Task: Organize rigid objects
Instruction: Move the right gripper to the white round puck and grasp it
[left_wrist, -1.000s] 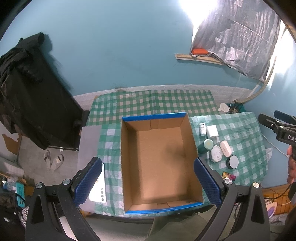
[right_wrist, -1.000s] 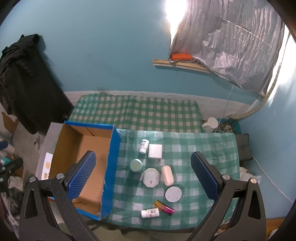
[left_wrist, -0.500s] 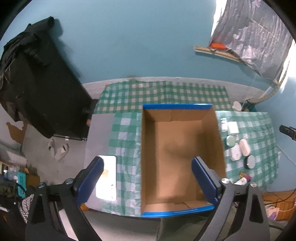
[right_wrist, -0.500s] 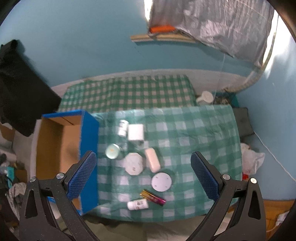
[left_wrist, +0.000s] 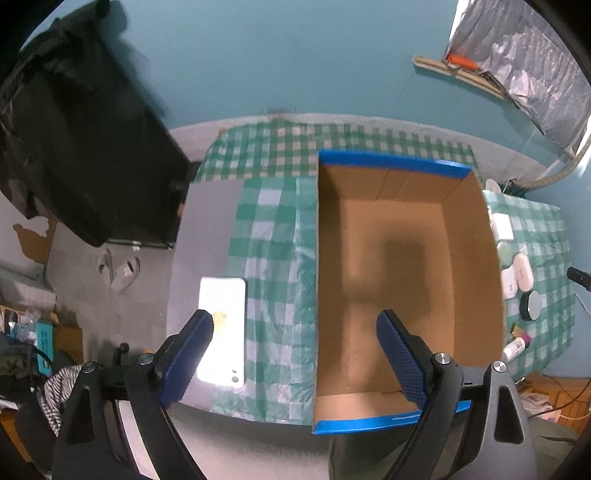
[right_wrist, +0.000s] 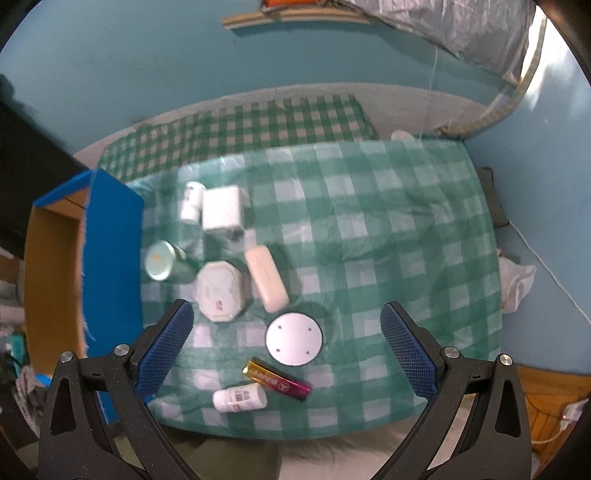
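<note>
**Both hand-held grippers over the desk, nothing gripped**

Your left hand-held gripper (left_wrist: 293, 345) hangs above the near left wall of the cardboard box (left_wrist: 402, 288), pointing steeply down. Its jaws have just been closing a little, yet they stand wide apart with nothing between the pads. One finger sits over the white phone (left_wrist: 222, 325), which lies flat on the bare grey part of the desk (left_wrist: 207, 229), long axis running from you towards the far wall. The box is open-topped, blue-edged, and its long axis runs the same way (the inside shows only bare cardboard and a shadow).

Your right hand-held gripper (right_wrist: 286, 345) is also spread wide and holds nothing. Between its fingers, on the green checked cloth (right_wrist: 388, 240), lies the round white disc (right_wrist: 293, 339), flat. Just nearer to you, the gold-and-pink battery (right_wrist: 277, 379) lies on its side, long axis slanting from upper left to lower right in the right wrist view, gold end to the left. Beside it the small white bottle (right_wrist: 240, 397) lies on its side, roughly crosswise, cap to the left. Farther off, the white oval case (right_wrist: 266, 278) slants away to the left, touching or nearly touching the octagonal white box (right_wrist: 220, 290). The green jar (right_wrist: 162, 260) stands beside the box's blue wall; a second white bottle (right_wrist: 192, 202) and a white charger (right_wrist: 222, 212) lie beyond, side by side.
</note>
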